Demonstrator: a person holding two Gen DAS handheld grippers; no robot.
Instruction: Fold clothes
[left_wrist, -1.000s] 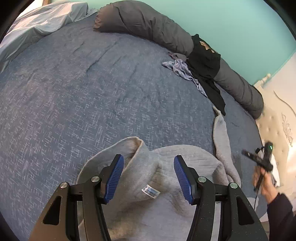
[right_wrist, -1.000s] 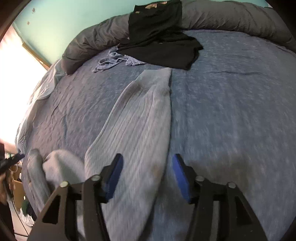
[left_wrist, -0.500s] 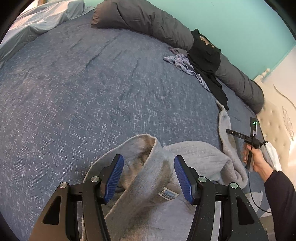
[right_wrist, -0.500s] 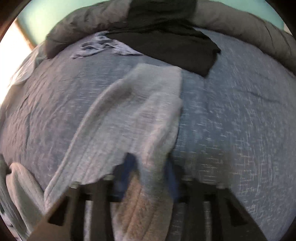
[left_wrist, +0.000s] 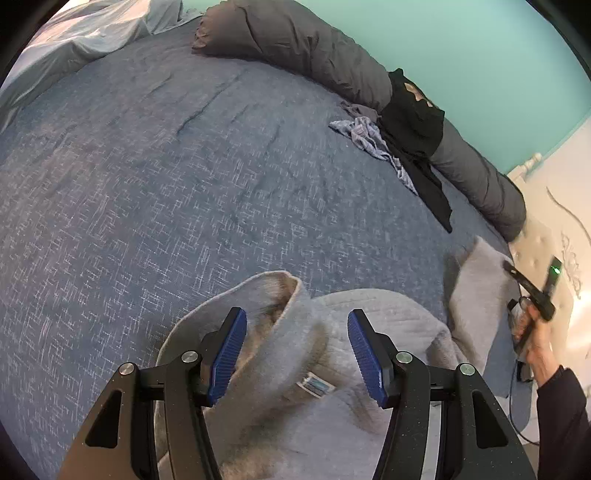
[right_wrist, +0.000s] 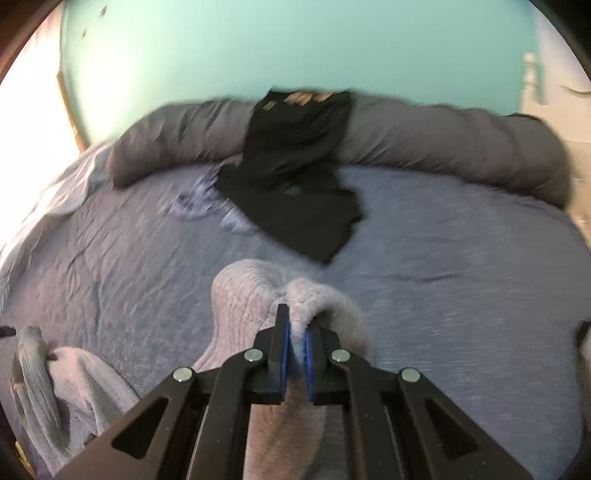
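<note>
Sweatshirt (left_wrist: 373, 321), grey, thick fleecy knit, one item. Lies rumpled at the near edge of the bed (left_wrist: 184, 177), neck opening and inner label turned up, body bunched and not yet squared.

Sleeve (right_wrist: 251, 295): raised off the blue cover, pinched near its cuff by the right gripper (right_wrist: 294, 334), whose blue pads are clamped tight on a fold of the cloth.

Left gripper (left_wrist: 293, 350): jaws spread wide, holding nothing, poised over the collar (left_wrist: 291, 325).

Handling, as judged: soft, limp, moderately heavy for cloth; will sag and drag rather than hold a line; grips well, little slip. Best taken at thick seams, such as cuff, collar rim or shoulder, with a full pinch through both layers.

Also on the bed, well apart: black garment (right_wrist: 295, 184) draped over a grey bolster (left_wrist: 314, 55), and a small pale patterned cloth (left_wrist: 365, 134) beside it.
</note>
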